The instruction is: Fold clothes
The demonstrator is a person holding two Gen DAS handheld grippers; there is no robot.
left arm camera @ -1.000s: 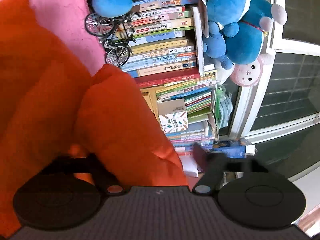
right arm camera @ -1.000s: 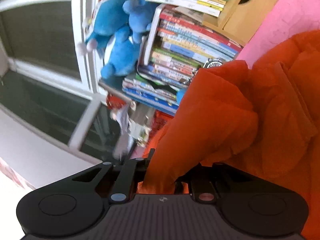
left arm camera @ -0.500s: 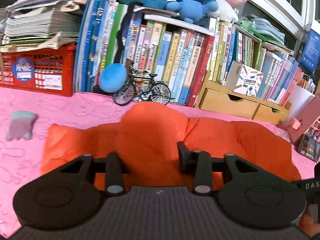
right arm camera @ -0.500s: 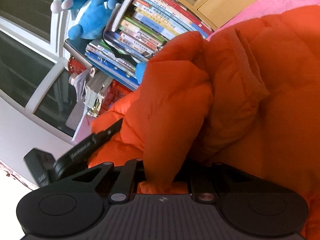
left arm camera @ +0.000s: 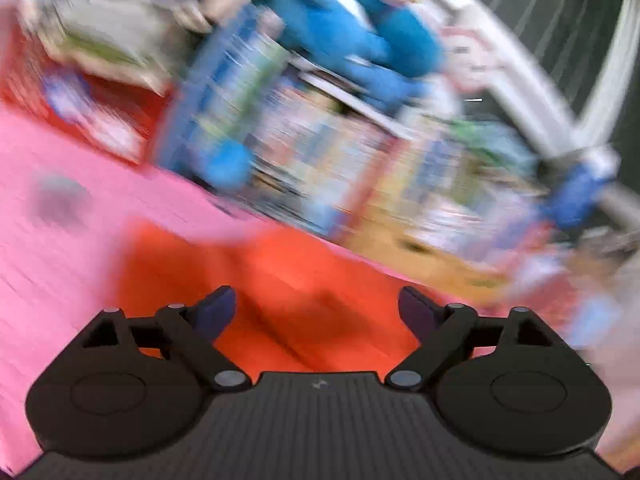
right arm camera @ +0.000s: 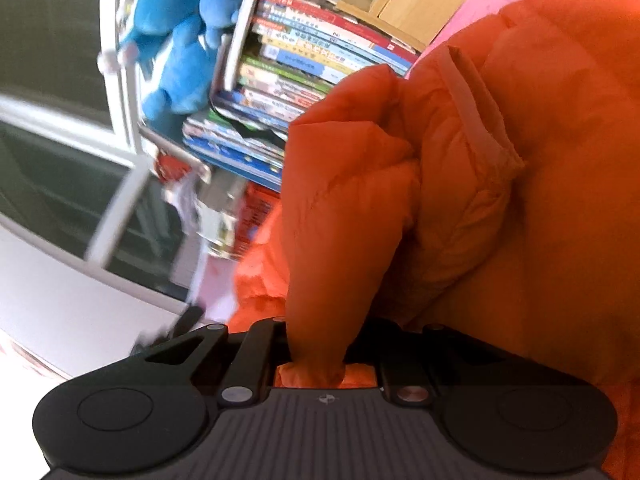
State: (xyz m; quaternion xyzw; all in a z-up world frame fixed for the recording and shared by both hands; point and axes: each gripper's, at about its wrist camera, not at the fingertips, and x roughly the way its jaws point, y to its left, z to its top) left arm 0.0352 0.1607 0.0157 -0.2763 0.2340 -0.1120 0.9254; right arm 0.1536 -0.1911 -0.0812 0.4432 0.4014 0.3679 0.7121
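The orange puffer jacket [right arm camera: 500,200] was bunched in puffy folds, a pinch of it clamped between the right gripper [right arm camera: 316,360] jaws. The left wrist view, heavily blurred, showed it lying on pink cloth [left arm camera: 60,260], with the left gripper [left arm camera: 318,312] jaws wide apart and empty above it.

Bright daylight fills both fisheye views, whose edges bow and darken at the corners; the left wrist view is smeared by heavy motion blur, while the right is sharp on the books [right arm camera: 304,64] and soft by the window [right arm camera: 60,92].
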